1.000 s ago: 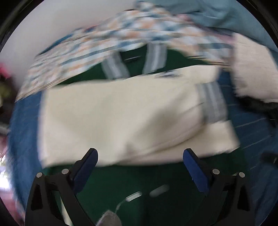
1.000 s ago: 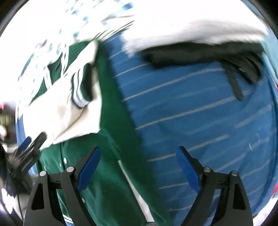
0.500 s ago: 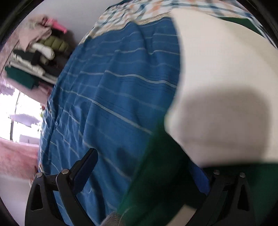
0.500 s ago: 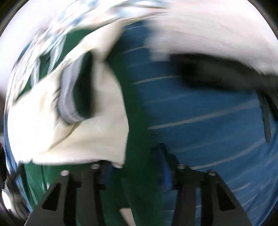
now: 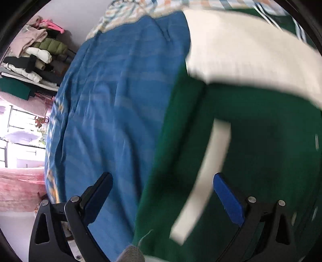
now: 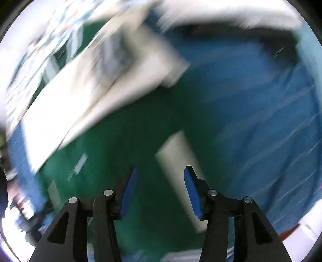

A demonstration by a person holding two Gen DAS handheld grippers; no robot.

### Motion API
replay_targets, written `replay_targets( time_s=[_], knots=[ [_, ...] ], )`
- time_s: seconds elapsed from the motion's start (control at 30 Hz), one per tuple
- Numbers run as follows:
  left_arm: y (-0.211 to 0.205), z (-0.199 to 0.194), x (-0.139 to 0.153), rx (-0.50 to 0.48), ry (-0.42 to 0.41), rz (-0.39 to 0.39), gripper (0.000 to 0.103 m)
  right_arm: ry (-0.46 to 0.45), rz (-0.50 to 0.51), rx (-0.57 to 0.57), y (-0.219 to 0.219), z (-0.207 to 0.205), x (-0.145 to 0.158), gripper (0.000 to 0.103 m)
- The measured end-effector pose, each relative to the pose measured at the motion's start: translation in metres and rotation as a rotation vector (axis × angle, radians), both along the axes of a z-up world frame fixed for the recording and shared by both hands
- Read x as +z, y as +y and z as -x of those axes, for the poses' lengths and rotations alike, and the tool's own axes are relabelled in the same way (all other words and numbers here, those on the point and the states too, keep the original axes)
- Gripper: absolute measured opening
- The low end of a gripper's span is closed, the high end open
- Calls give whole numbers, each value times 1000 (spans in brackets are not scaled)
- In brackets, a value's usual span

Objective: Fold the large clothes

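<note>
A green jacket (image 5: 261, 145) with cream sleeves (image 5: 247, 52) and a cream stripe (image 5: 207, 175) lies on the blue striped bedspread (image 5: 112, 104). My left gripper (image 5: 161, 193) is open low over the jacket's left edge, nothing between its pads. In the blurred right wrist view the jacket (image 6: 124, 141) fills the middle, cream sleeves (image 6: 96, 84) folded across it. My right gripper (image 6: 160, 191) is partly open over the green cloth beside the cream stripe (image 6: 177, 161), holding nothing.
A patterned quilt (image 5: 140, 10) lies at the bed's far end. Stacked clothes on a shelf (image 5: 32, 54) and a bright window (image 5: 18, 137) are to the left. White and dark clothes (image 6: 231, 18) lie at the back right of the bed (image 6: 261, 104).
Both grippers have dropped toward the jacket's lower part. The left swung to its left edge. The right narrowed its jaws and moved over the green cloth.
</note>
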State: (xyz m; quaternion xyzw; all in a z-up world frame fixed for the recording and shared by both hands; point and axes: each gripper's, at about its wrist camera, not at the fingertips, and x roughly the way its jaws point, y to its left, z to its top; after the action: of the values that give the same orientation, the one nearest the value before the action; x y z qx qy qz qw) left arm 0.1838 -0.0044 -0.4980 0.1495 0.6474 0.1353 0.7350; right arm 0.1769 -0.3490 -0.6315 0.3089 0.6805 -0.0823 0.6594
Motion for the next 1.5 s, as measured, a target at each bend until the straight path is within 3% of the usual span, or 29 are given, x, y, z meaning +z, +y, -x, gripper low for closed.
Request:
replay_targets(
  time_s=[0.03, 0.1, 0.13, 0.23, 0.27, 0.3, 0.5, 0.67, 0.73, 0.8, 0.9, 1.0, 1.13, 1.27, 1.3, 1.4, 1.5],
  knots=[
    [1, 16, -1, 0, 27, -2, 103, 33, -168, 27, 37, 12, -14, 51],
    [6, 42, -7, 6, 71, -5, 103, 102, -368, 33, 88, 29, -42, 51],
    [9, 54, -11, 6, 101, -10, 103, 131, -433, 49, 117, 35, -59, 51],
    [20, 70, -15, 24, 125, 10, 103, 189, -506, 62, 175, 44, -98, 51],
    [22, 72, -14, 16, 124, 13, 103, 180, -530, 67, 184, 44, -103, 39],
    [23, 74, -13, 1, 124, 11, 103, 180, -490, 68, 194, 42, -104, 10],
    [24, 76, 9, -69, 68, 69, 103, 98, -259, 65, 175, 56, -48, 8],
    [25, 77, -11, -88, 68, 78, 103, 203, -217, 29, 164, 61, -74, 8],
    [27, 76, -30, -111, 93, 40, 103, 241, -222, 63, 175, 56, -81, 14],
    [34, 76, -43, -107, 125, 59, 103, 254, -228, 65, 181, 49, -76, 23],
    [41, 75, -59, -119, 149, 113, 103, 176, -208, 58, 184, 45, -57, 42],
    [42, 71, -70, -145, 151, 150, 103, 227, -182, 60, 181, 53, -53, 42],
    [49, 62, -80, -111, 147, 223, 103, 179, -132, 20, 159, 61, -13, 42],
    [68, 54, -83, 10, 166, 304, 103, 87, -15, -28, 109, 34, 44, 56],
    [69, 52, -80, 24, 159, 294, 103, 62, 28, -27, 92, 25, 55, 56],
    [58, 46, -45, 46, 38, 185, 103, 26, 141, -16, 29, -2, 75, 56],
    [20, 44, -11, 15, -60, 117, 103, -15, 168, -16, -28, -29, 68, 56]
  ],
)
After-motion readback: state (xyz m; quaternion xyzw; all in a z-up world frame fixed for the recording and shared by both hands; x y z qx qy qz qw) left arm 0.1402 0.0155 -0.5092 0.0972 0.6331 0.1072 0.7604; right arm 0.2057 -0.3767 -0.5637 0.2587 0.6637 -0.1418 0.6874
